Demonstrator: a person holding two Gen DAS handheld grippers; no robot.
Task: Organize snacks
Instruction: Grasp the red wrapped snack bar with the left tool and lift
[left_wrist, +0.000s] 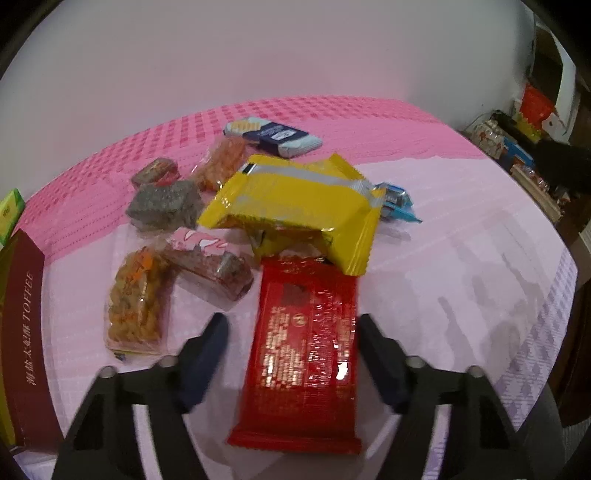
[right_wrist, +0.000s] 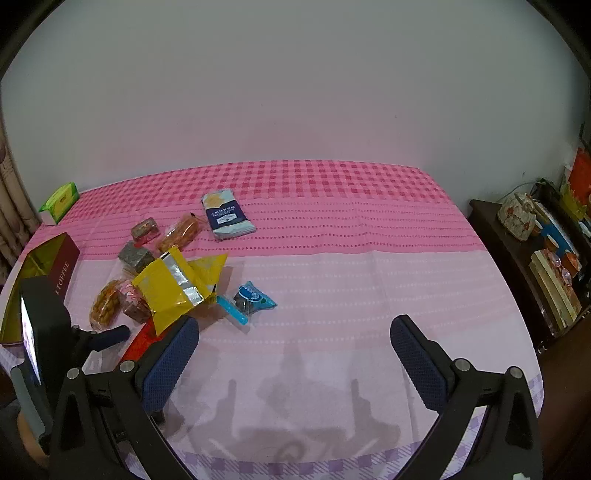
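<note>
A red snack packet (left_wrist: 304, 354) lies flat on the pink cloth, between the fingers of my open left gripper (left_wrist: 291, 347), which straddles it without closing. A yellow packet (left_wrist: 295, 199) lies just beyond, overlapping its far end. Clear-wrapped snacks (left_wrist: 135, 306), a pink-topped cake (left_wrist: 210, 266), a grey bar (left_wrist: 164, 205) and a blue-white packet (left_wrist: 273, 136) lie around. A dark red toffee box (left_wrist: 22, 332) stands open at the left. My right gripper (right_wrist: 295, 350) is open and empty over bare cloth, right of the pile (right_wrist: 170, 288). A small blue packet (right_wrist: 253, 297) lies ahead of it.
A green box (right_wrist: 61, 199) sits at the table's far left corner. A wall runs behind the table. A dark side cabinet (right_wrist: 517, 266) with a jar and books stands off the right edge. The left gripper's body (right_wrist: 40, 332) shows in the right wrist view.
</note>
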